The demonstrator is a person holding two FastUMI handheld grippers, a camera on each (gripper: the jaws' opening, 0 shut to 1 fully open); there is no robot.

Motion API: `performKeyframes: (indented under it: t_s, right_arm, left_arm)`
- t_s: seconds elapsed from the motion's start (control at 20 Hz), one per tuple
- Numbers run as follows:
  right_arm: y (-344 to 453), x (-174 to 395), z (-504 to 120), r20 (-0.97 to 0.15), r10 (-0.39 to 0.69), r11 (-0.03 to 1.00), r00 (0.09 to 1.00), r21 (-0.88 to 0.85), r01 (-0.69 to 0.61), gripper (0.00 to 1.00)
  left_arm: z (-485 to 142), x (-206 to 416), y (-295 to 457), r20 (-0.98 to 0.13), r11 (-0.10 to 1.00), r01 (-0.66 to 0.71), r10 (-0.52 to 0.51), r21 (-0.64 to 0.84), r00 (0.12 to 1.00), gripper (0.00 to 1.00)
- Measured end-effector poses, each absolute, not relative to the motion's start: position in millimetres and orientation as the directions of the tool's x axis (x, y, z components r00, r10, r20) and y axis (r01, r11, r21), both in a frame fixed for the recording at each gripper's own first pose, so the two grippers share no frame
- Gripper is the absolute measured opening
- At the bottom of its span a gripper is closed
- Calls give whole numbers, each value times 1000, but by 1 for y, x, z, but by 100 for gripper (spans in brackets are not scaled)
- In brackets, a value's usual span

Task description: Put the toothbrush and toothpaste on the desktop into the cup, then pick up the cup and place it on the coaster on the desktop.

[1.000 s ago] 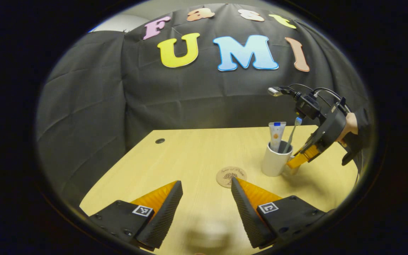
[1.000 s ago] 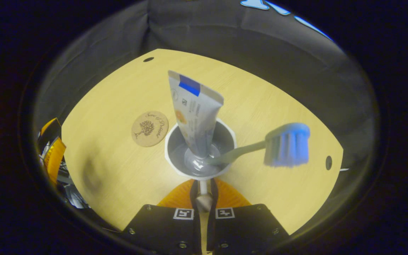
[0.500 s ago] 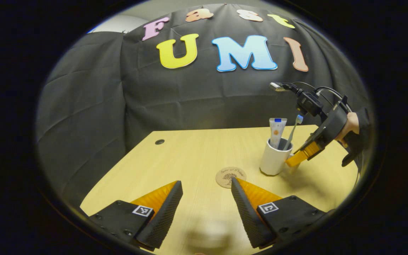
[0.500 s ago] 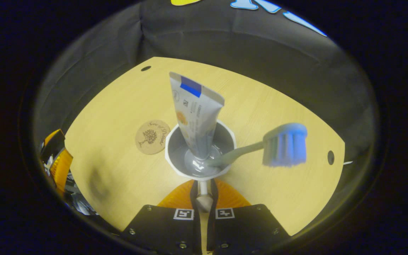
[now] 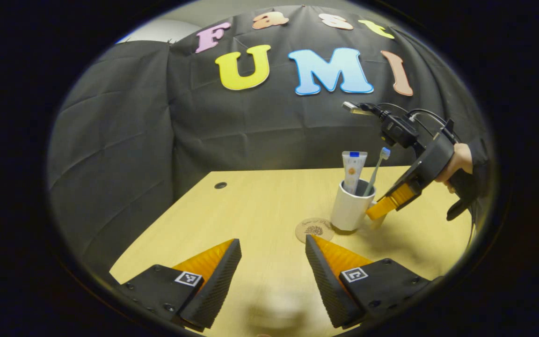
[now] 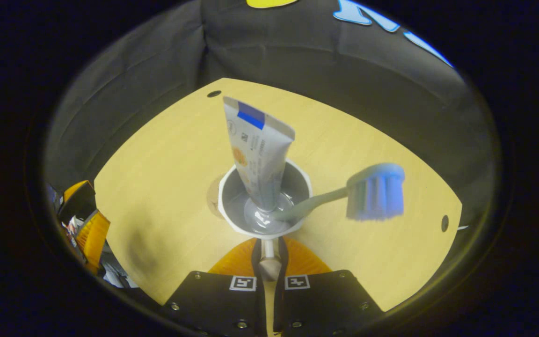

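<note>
Wooden desktop (image 5: 260, 206) bearing a round coaster (image 5: 310, 229)

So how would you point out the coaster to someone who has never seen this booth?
Start at the pale wooden desktop in front of the black cloth wall. Near its middle is a white cup holding a toothpaste tube and a toothbrush, gripped at its handle by the right claw. The coaster is the flat brown disc with a dark printed motif, right beside the cup's base.
</note>
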State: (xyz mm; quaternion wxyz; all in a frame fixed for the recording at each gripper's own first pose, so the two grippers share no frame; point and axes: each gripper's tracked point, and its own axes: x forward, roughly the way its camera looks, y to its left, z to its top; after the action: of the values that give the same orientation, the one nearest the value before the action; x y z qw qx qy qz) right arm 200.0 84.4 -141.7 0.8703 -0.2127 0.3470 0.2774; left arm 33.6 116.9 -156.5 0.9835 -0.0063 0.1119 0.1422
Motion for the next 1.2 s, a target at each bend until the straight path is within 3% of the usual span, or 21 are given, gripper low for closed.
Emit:
performKeyframes:
  t_s: [0.5, 0.9, 1.2]
  right_arm:
    - [149, 200, -159, -745, 327, 714, 582, -208, -668, 7]
    - [155, 199, -167, -754, 288, 699, 590, -256, -668, 7]
    - [157, 195, -164, -749, 296, 702, 592, -250, -667, 22]
  left_arm:
    - [-165, -5, 166, -234, 925, -381, 371, 4, 898, 92]
    - [-167, -17, 175, -238, 919, -395, 383, -1, 893, 92]
    - [-164, -16, 172, -229, 924, -381, 370, -4, 900, 92]
